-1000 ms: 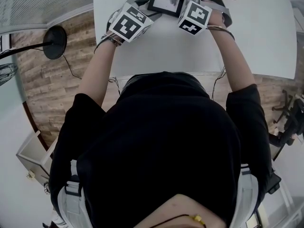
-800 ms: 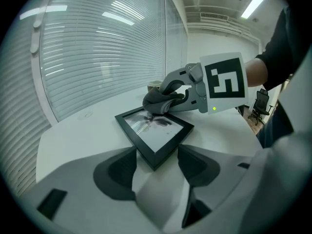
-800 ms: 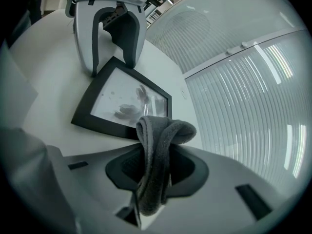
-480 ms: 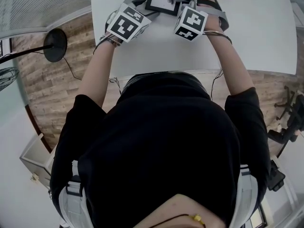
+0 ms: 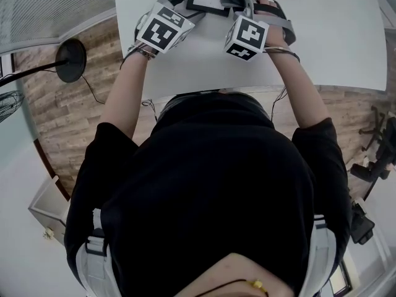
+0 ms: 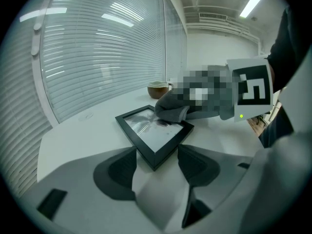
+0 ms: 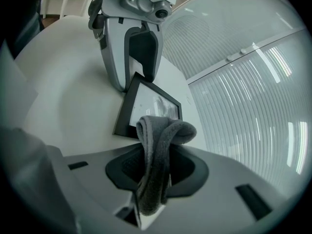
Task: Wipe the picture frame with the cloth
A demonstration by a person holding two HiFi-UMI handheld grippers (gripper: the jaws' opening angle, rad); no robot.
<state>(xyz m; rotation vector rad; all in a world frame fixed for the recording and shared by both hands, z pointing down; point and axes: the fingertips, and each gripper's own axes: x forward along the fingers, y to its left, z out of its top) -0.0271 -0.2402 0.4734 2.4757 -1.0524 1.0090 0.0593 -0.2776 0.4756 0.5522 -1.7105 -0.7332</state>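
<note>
Right gripper (image 7: 157, 164) with cloth (image 7: 165, 130) on picture frame (image 7: 148, 104)

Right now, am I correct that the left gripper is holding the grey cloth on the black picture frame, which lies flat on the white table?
Not quite: it is the right gripper that holds the grey cloth, pinched between its jaws in the right gripper view. The rest stands: the cloth rests on the black picture frame, which lies flat on the white table.

a soft, fleecy grey cloth (image 7: 158, 145) with a matt nap. the picture frame (image 6: 155, 136) has a matt black rim round glossy glass. the surface (image 5: 322, 36) is smooth, matt white.
</note>
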